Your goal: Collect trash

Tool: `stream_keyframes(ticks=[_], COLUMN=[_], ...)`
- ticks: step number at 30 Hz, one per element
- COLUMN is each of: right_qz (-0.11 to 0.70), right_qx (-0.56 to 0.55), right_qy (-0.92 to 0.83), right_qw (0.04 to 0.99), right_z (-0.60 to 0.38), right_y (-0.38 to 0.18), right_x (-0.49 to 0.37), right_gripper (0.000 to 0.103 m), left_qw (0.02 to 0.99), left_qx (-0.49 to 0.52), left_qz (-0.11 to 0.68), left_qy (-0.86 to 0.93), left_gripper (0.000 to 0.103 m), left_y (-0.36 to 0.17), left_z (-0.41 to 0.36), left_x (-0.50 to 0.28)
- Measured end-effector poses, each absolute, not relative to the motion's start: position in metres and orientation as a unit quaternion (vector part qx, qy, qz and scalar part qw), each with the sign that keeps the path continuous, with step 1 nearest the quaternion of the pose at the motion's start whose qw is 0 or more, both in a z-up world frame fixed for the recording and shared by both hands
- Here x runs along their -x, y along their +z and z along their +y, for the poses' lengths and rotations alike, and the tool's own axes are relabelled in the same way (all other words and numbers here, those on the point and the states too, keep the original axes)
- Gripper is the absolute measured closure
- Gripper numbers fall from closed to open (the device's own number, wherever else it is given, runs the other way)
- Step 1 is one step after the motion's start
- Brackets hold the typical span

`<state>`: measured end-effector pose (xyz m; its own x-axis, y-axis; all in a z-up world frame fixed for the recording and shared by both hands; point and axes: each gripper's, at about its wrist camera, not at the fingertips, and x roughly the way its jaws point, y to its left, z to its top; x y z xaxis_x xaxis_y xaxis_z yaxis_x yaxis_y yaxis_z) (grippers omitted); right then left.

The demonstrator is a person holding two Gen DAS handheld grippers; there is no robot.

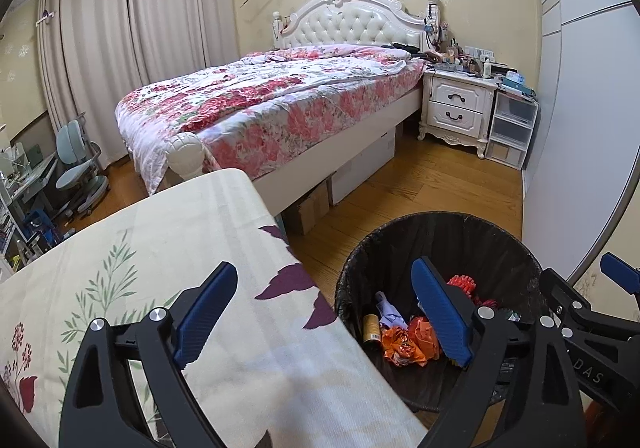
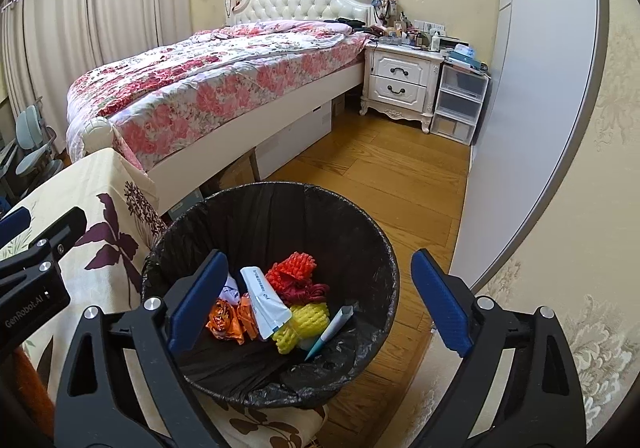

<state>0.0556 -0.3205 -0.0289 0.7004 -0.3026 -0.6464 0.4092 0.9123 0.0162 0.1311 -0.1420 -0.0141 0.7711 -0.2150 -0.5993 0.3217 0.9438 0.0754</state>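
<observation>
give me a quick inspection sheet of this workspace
surface: patterned tablecloth on the table, bare where seen
job's things: bin with black liner on the wood floor beside the table; inside, orange wrapper, white pouch, red netting, yellow netting
clutter: crowded nightstand
grippers: left tongs open, empty; right tongs open, empty, over the bin
cables: nothing seen
surroundings: bed, curtains, desk chair
</observation>
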Motion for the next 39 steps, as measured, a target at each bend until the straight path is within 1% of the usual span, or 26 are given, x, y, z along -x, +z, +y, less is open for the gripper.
stream_keyframes(ticks=[15,27,39], right_qz=[0.325,0.301,0.292], right_qx=[-0.064,-0.05,-0.042], right_qy=[-0.162,-0.14,-0.136], right_qw=[0.93,0.942,0.946], right_z=[-0.279,-0.251,-0.244], right_y=[-0.009,0.009,0.013], right_x=[-0.011,0.022,0.038], right_gripper=[0.012,0.012,0.012], left_qw=[0.942,0.949,0.951], left_qx=[-0.07,-0.056,-0.048], left_qz=[0.304,0.292,0.292], left_qy=[-0.121,-0.105,-0.093], left_gripper=[0.012,0.012,0.012], left_y=[-0.003,0.006,0.008], left_z=[-0.099,-0.069,-0.057], left_x=[-0.08,-0.038,-0.026])
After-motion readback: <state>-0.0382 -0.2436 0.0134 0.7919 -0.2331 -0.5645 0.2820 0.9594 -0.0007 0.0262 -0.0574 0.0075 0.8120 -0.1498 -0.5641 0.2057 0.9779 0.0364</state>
